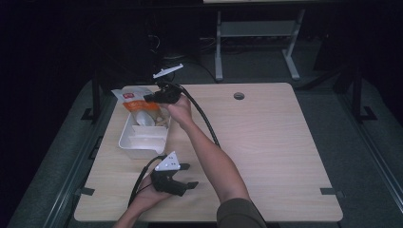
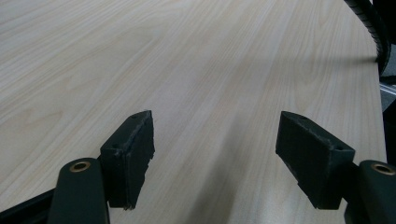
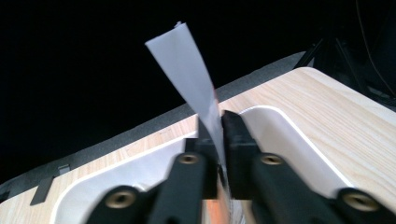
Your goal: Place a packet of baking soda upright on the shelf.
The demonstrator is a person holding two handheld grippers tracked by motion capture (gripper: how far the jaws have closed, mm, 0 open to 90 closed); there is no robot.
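A person works at a pale wooden desk point(image 1: 266, 142) with a hand-held gripper in each hand, the right hand-held gripper point(image 1: 159, 96) reaching to the far left part of the desk and pinching a thin snack packet point(image 3: 196, 93) by its edge. In the right gripper view the two black jaws are pressed close on the packet's silvery sheet, which rises bent and tapering above them, with a strip of its orange print showing just below the jaws. Directly beneath this hand-held gripper lies a white tray point(image 1: 142, 142), its rounded rim point(image 3: 285, 116) curving to either side of the jaws; from the high view the orange and white packet point(image 1: 138, 102) sits tilted at the tray's far end, partly over the rim, and pale contents rest inside just nearer the person. The left hand-held gripper point(image 1: 183, 175) lies near the person's edge of the desk, well apart from the tray, its jaws spread wide over bare wood with nothing between them, as the left gripper view shows. Judging from this, the packet has been caught and brought to the tray, but it is not yet lying flat inside and the grip is not yet let go. What appears left is to lower the packet fully within the tray's walls, release it, and draw the right hand clear, while the left hand has no part in the work so far.
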